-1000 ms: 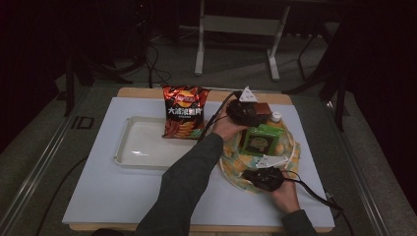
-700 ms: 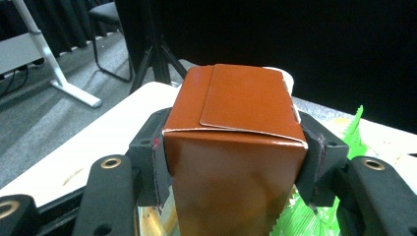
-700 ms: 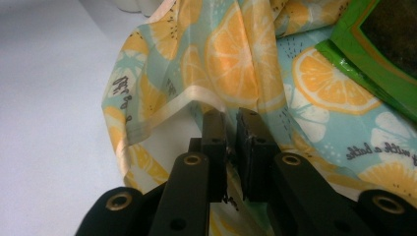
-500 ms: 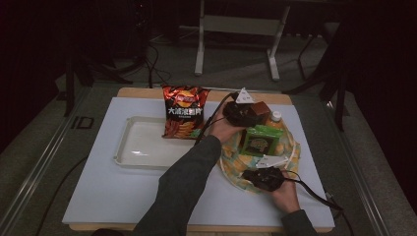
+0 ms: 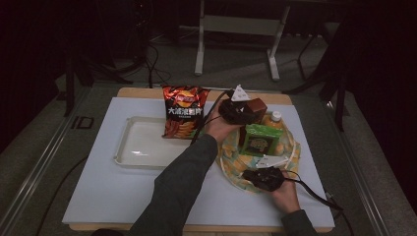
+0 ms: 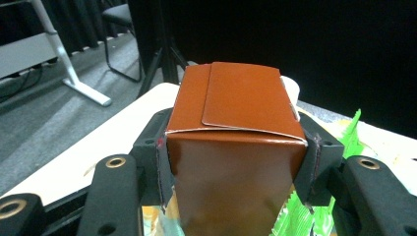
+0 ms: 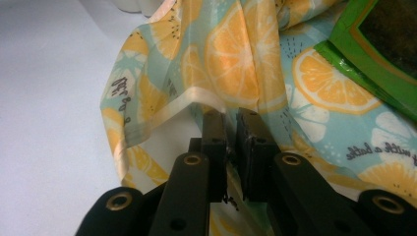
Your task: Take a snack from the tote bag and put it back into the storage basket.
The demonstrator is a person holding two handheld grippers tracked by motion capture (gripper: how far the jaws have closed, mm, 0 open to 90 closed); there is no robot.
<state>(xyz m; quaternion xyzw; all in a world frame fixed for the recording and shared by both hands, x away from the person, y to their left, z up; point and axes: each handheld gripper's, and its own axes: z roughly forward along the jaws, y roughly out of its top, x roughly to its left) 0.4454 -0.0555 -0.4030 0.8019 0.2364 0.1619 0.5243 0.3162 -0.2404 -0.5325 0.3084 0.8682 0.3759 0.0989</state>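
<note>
Brown box (image 6: 236, 147) between hand-held gripper (image 6: 236, 172) (clamped)

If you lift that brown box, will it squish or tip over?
The brown box looks like thin card with a folded flap, so it would probably dent if squeezed hard. The left tongs press its flat sides, so it likely won't slip. It stands tall, so set down carelessly on the rumpled orange-print bag it might tip.

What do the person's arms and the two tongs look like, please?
The left arm wears a dark grey long sleeve. The left tongs and the right tongs have black bodies; each carries a grey three-cornered plate and trails a black cable. The black jaws have brass-coloured rivets.
</note>
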